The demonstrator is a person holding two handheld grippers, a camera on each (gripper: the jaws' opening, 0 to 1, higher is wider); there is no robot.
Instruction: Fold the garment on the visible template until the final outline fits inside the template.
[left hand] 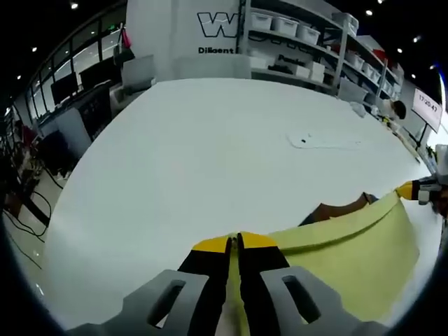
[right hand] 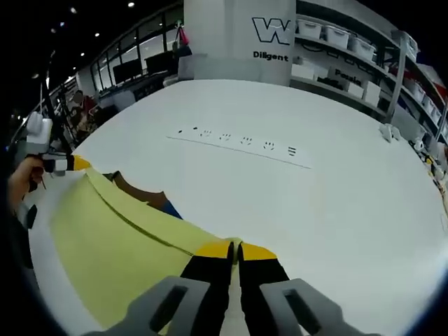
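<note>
Garment (left hand: pixel 350 245) edge runs fingers to fingers — my left gripper (left hand: pixel 235 245) and right gripper (right hand: pixel 234 250) both pinch it, taut above the counter (left hand: pixel 182 168).

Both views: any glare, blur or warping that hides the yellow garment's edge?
Left gripper view: even light, no glare; yellow garment sharp, its edge bowed by fisheye. Right gripper view: garment clear, left gripper at the rim slightly soft, table bright but not blown out.

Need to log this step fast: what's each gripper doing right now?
Left gripper: fingers shut on the yellow garment, pinching its edge.
Right gripper: fingers shut on the same garment's edge, at the other end.
</note>
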